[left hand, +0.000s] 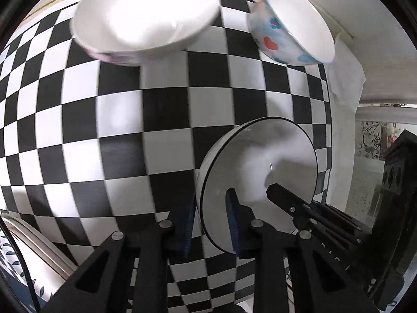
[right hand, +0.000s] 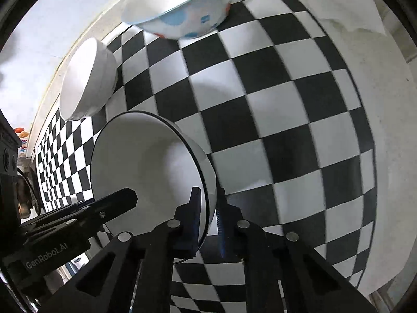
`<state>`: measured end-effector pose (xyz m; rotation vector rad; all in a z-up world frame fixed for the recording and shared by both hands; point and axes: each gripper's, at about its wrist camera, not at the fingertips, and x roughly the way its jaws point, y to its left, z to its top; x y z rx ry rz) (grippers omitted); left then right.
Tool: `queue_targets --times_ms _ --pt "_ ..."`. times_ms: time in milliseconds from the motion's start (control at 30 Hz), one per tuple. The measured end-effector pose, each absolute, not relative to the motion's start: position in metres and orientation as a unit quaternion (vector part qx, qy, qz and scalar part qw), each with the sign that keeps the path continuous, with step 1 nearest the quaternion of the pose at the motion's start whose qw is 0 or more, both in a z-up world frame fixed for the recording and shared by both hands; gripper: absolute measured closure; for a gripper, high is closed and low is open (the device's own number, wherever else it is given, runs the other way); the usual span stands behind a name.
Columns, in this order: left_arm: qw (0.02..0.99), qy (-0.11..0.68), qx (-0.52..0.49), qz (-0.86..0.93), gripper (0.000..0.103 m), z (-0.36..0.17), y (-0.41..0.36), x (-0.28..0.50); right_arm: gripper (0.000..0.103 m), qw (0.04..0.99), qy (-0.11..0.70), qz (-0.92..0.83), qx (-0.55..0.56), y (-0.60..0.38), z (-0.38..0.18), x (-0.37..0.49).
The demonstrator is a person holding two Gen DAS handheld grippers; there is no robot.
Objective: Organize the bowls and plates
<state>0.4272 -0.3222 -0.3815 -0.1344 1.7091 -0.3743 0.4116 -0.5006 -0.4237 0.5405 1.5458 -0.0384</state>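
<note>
A white bowl with a thin black rim (left hand: 260, 161) (right hand: 146, 161) is tipped above the black-and-white checkered cloth (left hand: 104, 130) (right hand: 286, 120). My left gripper (left hand: 210, 221) is shut on the bowl's left rim, one pad outside the wall and one inside. My right gripper (right hand: 207, 211) is shut on the opposite rim in the same way. Each view also shows a finger of the other gripper reaching into the bowl. A plain white bowl (left hand: 146, 13) (right hand: 88, 78) and a bowl with blue and red spots (left hand: 289, 26) (right hand: 182, 7) stand further back on the cloth.
A plate with blue leaf marks (left hand: 34, 247) lies at the lower left edge. White crumpled paper (left hand: 344, 73) (right hand: 338, 0) lies past the cloth's far corner. A black box-like object (left hand: 391, 177) (right hand: 7, 156) stands off the table's side. The white table edge (right hand: 378, 130) borders the cloth.
</note>
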Motion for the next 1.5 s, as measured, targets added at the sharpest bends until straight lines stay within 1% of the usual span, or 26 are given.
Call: queue_targets --times_ms 100,233,333,400,433,467,500,533,567,633,700,867,900,933,967,1000,1067,1200,1300,1400,1500 --pt "0.642 0.745 -0.051 -0.173 0.082 -0.379 -0.340 0.426 0.090 0.684 0.691 -0.029 0.235 -0.513 -0.422 0.409" --pt "0.639 0.747 -0.050 -0.177 0.082 -0.375 -0.348 0.427 0.090 0.661 0.714 -0.028 0.229 -0.527 -0.422 0.414" --pt "0.657 0.731 -0.088 -0.162 0.081 -0.347 -0.317 0.428 0.089 0.675 0.709 -0.034 0.202 -0.532 -0.396 0.420" --pt "0.689 0.702 -0.108 -0.145 0.080 -0.314 -0.284 0.434 0.085 0.700 0.689 -0.042 0.185 -0.530 -0.370 0.427" --pt "0.700 0.692 -0.112 -0.137 0.075 -0.305 -0.271 0.439 0.081 0.707 0.679 -0.033 0.195 -0.527 -0.359 0.432" --pt "0.715 0.679 -0.113 -0.123 0.071 -0.295 -0.256 0.449 0.075 0.711 0.671 -0.021 0.210 -0.523 -0.351 0.440" --pt "0.722 0.673 -0.113 -0.112 0.061 -0.291 -0.245 0.459 0.071 0.712 0.664 -0.004 0.226 -0.518 -0.346 0.450" --pt "0.727 0.669 -0.117 -0.099 0.053 -0.292 -0.233 0.473 0.065 0.713 0.660 0.012 0.237 -0.512 -0.345 0.463" --pt "0.726 0.671 -0.126 -0.083 0.052 -0.297 -0.220 0.489 0.063 0.713 0.658 0.024 0.241 -0.505 -0.345 0.477" --pt "0.717 0.679 -0.142 -0.071 0.052 -0.310 -0.202 0.518 0.063 0.719 0.656 0.037 0.226 -0.473 -0.349 0.509" --pt "0.712 0.687 -0.129 -0.067 0.052 -0.324 -0.198 0.542 0.063 0.722 0.663 0.045 0.193 -0.447 -0.357 0.540" --pt "0.684 0.715 -0.113 -0.090 0.052 -0.361 -0.214 0.571 0.063 0.697 0.697 0.050 0.162 -0.410 -0.396 0.587" --pt "0.677 0.722 -0.108 -0.097 0.054 -0.370 -0.218 0.576 0.063 0.691 0.704 0.050 0.158 -0.405 -0.404 0.594" --pt "0.675 0.723 -0.104 -0.099 0.078 -0.376 -0.221 0.579 0.066 0.687 0.708 0.051 0.158 -0.401 -0.411 0.601" --pt "0.671 0.727 -0.096 -0.105 0.092 -0.383 -0.225 0.580 0.083 0.684 0.710 0.054 0.159 -0.403 -0.420 0.603" --pt "0.673 0.727 -0.086 -0.100 0.093 -0.385 -0.227 0.579 0.090 0.682 0.716 0.044 0.144 -0.399 -0.426 0.606" --pt "0.679 0.723 -0.085 -0.097 0.092 -0.379 -0.226 0.573 0.090 0.687 0.713 0.038 0.135 -0.397 -0.425 0.607" --pt "0.692 0.709 -0.077 -0.109 0.092 -0.343 -0.222 0.546 0.090 0.694 0.702 0.063 0.145 -0.399 -0.396 0.584" --pt "0.707 0.693 -0.062 -0.125 0.092 -0.307 -0.220 0.505 0.091 0.704 0.692 0.081 0.137 -0.402 -0.369 0.546" --pt "0.711 0.688 -0.044 -0.140 0.092 -0.285 -0.222 0.461 0.091 0.711 0.687 0.088 0.124 -0.401 -0.348 0.496" --pt "0.699 0.697 -0.041 -0.157 0.092 -0.278 -0.215 0.421 0.091 0.708 0.688 0.091 0.130 -0.403 -0.339 0.445"
